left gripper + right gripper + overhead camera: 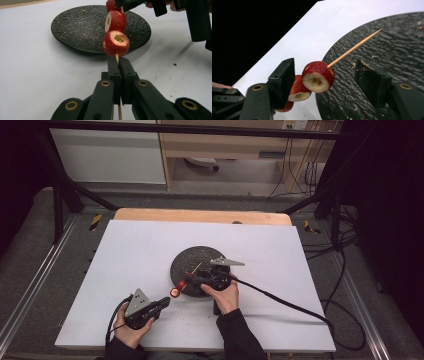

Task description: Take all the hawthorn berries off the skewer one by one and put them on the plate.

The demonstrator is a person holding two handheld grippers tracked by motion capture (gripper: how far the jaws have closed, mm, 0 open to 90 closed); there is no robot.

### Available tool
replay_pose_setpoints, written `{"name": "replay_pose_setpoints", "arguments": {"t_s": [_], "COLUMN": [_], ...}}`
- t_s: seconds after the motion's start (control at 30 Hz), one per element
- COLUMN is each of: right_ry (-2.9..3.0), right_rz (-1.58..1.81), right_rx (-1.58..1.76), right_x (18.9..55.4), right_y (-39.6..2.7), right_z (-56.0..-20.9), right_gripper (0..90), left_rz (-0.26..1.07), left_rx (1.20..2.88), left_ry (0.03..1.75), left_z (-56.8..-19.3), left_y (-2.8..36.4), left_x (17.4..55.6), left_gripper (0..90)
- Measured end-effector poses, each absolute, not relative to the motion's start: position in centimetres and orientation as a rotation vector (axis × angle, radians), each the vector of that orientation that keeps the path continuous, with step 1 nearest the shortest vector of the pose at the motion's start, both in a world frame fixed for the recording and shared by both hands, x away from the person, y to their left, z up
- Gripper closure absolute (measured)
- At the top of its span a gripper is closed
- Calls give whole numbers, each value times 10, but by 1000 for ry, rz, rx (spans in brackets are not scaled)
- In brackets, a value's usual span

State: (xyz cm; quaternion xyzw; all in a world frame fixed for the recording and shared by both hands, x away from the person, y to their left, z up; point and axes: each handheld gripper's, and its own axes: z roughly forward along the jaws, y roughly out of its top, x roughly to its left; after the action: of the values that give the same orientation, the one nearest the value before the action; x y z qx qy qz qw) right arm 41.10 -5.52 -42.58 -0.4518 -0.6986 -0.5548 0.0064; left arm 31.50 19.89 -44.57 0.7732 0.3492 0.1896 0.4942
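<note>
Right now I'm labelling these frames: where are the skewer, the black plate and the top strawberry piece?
skewer (354, 48), right gripper view, bare stick.
black plate (75, 27), left gripper view, bare surface.
top strawberry piece (318, 76), right gripper view, cut face.

White table top (125, 270) takes up most of the scene, with a strip of bare wood edge (200, 215) along its far side and small red specks and crumbs (172, 72) scattered on the near right part. Grey carpeted floor (30, 265) with metal rails (37, 280) runs on the left and right, black frame bars (65, 185) crossing above. Far back: wooden shelf unit (225, 145), white cabinet (107, 155) to its left, loose black cables (340, 245) on the floor far right.
</note>
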Motion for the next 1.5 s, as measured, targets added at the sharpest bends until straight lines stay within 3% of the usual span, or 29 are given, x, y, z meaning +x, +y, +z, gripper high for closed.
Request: {"name": "replay_pose_setpoints", "arguments": {"t_s": [0.33, 0.87, 1.5], "right_ry": [-2078, -2068, -2124], "right_rz": [-1683, -1740, -1884], "right_rx": [-1424, -1447, -1520], "right_x": [410, 414, 447], "right_y": [-54, -60, -90], "right_z": [-426, -415, -382], "right_gripper": [589, 597, 599], "left_rz": [467, 479, 479], "left_rx": [1875, 1851, 1839], "left_ry": [839, 831, 839], "left_z": [-446, -443, -441], "left_y": [198, 200, 204], "left_x": [313, 312, 311], "left_gripper": [885, 886, 885]}}
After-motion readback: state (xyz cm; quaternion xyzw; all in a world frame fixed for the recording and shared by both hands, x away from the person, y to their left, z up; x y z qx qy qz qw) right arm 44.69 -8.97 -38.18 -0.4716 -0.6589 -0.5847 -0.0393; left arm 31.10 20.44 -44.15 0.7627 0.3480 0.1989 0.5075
